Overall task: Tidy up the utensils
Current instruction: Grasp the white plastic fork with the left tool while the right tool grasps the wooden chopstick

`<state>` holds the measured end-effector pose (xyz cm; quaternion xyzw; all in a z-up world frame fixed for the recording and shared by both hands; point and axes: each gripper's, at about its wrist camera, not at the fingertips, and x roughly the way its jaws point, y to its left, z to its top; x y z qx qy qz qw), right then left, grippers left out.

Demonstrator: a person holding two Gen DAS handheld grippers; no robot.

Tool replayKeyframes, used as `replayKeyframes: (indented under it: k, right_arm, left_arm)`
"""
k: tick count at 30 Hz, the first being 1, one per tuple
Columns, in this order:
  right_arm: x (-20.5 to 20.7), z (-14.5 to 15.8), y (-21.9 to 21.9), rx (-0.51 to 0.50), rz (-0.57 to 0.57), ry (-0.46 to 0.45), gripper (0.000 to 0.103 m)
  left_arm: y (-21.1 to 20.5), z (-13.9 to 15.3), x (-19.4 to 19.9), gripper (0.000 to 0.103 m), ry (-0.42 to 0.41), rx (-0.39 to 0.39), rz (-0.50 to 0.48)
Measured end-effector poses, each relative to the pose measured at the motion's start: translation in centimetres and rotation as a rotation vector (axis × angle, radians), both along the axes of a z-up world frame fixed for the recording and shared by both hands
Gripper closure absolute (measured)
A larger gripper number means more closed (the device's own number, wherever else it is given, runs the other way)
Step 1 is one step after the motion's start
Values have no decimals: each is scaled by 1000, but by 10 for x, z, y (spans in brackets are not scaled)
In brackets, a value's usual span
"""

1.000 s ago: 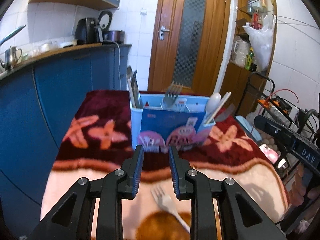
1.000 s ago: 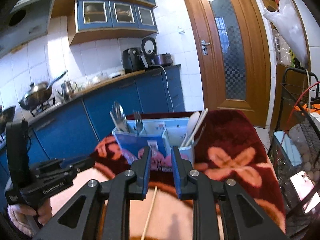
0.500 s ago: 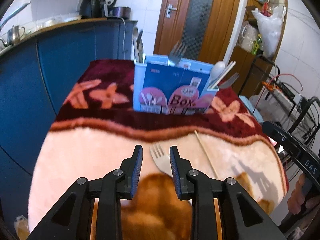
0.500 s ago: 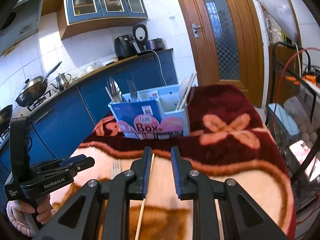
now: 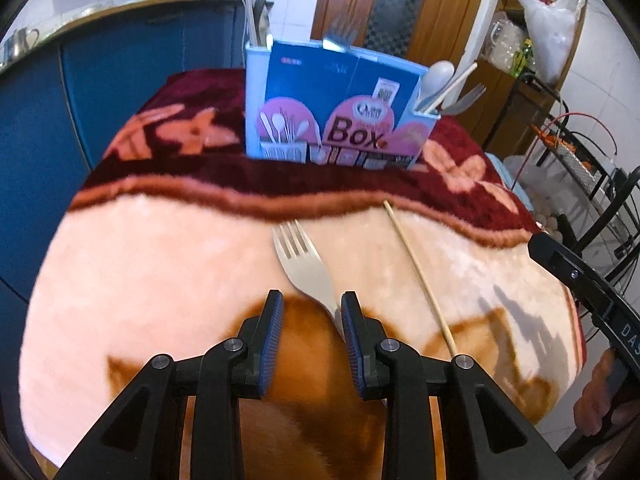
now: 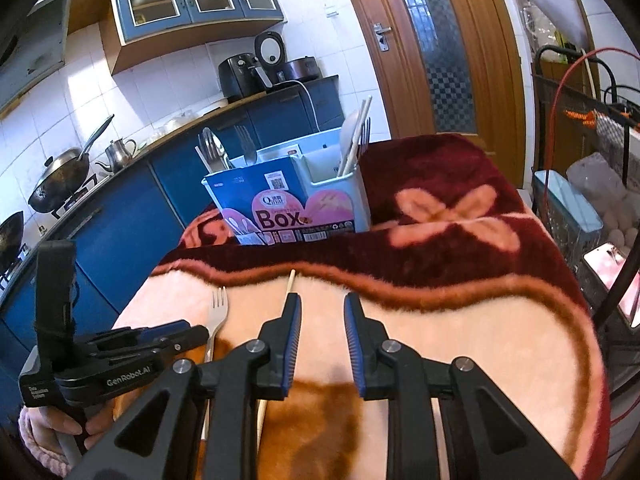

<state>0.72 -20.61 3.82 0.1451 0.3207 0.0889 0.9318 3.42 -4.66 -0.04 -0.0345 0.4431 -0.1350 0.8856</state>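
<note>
Bench: covered by a plush blanket (image 5: 160, 280), pale pink near the cameras, dark red with pink flowers at the far end; everything below lies or stands on it.
Kitchen behind: blue cabinets (image 6: 132, 200) along a counter with a wok, a kettle and dark appliances; a wooden door (image 6: 440, 60) stands past the far end of the bench.
Box: a blue utensil box (image 5: 332, 112) printed "Box" stands upright on the dark red part of the blanket. Its left compartment holds metal cutlery, a fork head shows above the middle, and its right compartment holds a white spoon, a chopstick and another fork, all leaning right.
Left tongs (image 5: 312, 320): open, low over the pale part of the blanket, fingers on either side of the fork's neck; the right finger is touching or just beside the handle, which of the two I cannot tell.
Right tongs (image 6: 320, 320): open and empty, just right of the chopstick.
Fork (image 5: 304, 264): flat on the blanket, tines pointing toward the box, handle running back under the left tongs.
Chopstick (image 5: 416, 272): a thin pale stick lying flat just right of the fork, its tip at the dark red border.
</note>
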Motion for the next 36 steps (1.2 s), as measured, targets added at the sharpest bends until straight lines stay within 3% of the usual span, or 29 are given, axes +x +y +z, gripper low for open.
replayKeyframes:
  k: [11,17,19,27,31,36]
  right_arm:
    - [1,-12,-3,22,5,10,71]
    - [-1,-17,-4,36,12,10,71]
    - [-1,-18,-5,40,12,13,70]
    - [1,-18,-3,39,22,30,69]
    - [4,-17,3,39,42,43,69]
    - [11,-16,14,33,88,81,69]
  left_arm:
    - [-11,-9,5,73,90,5,-9]
    - [-16,-9,19,73,178,25,-12]
    - [-15,-9,22,77,187,27,-10]
    - [7,-13,26,96,216,-120,30]
    - [18,-13,22,97,207,-187,49]
    - [28,-6,14,97,133,-206,63]
